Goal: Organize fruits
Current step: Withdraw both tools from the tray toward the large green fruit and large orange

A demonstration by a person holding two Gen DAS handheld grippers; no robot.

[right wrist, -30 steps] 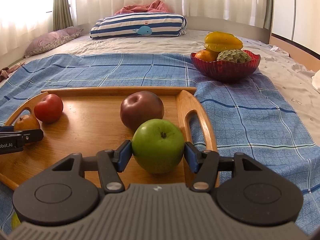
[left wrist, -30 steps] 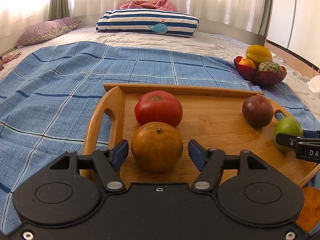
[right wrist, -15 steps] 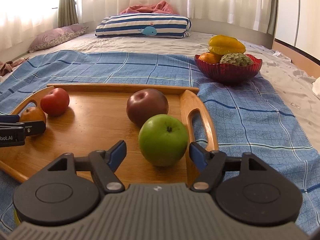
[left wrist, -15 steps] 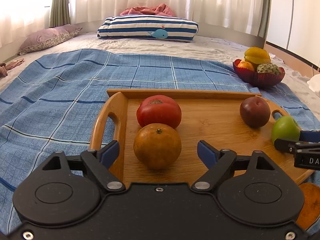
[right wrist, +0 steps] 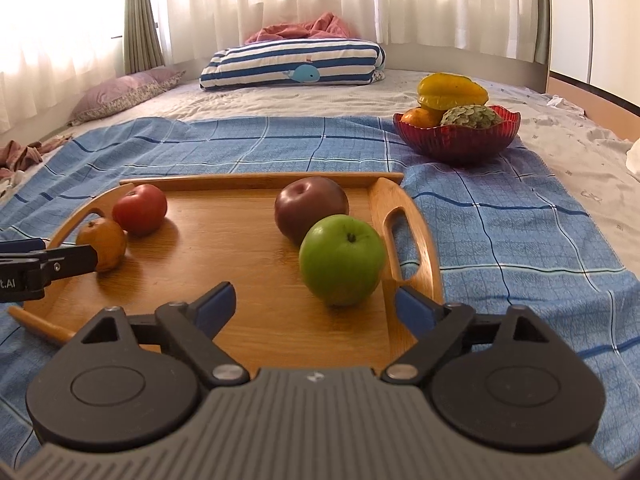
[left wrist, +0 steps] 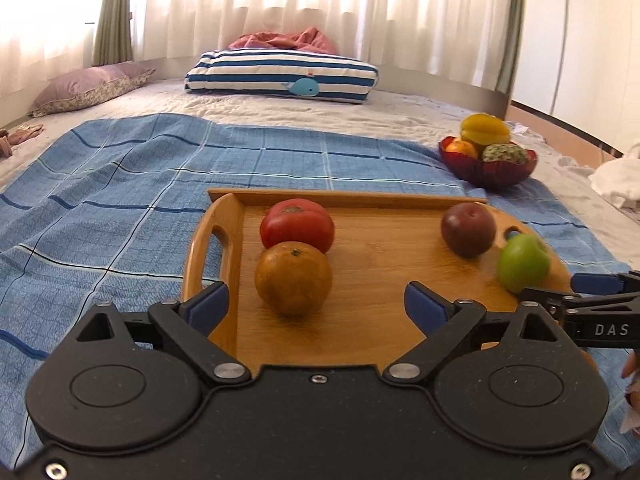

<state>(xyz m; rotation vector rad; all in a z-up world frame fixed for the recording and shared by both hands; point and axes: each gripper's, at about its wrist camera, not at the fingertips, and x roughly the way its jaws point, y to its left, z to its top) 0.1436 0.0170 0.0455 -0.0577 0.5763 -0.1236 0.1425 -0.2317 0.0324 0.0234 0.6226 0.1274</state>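
Observation:
A wooden tray (left wrist: 380, 300) (right wrist: 240, 264) lies on the blue checked blanket. On it sit an orange (left wrist: 293, 278) (right wrist: 102, 243), a red tomato (left wrist: 297, 229) (right wrist: 139, 209), a dark red apple (left wrist: 468, 229) (right wrist: 311, 209) and a green apple (left wrist: 523, 263) (right wrist: 342, 259). My left gripper (left wrist: 316, 306) is open and empty, just short of the orange. My right gripper (right wrist: 316, 306) is open and empty, just short of the green apple.
A red glass bowl (left wrist: 488, 168) (right wrist: 456, 138) with several fruits stands at the back right on the blanket's edge. A striped pillow (left wrist: 280, 76) (right wrist: 292, 64) and a purple pillow (left wrist: 88, 88) lie farther back on the bed.
Both grippers have opened wide and pulled back. The left let go of the orange, the right let go of the green apple; both fruits rest on the tray.

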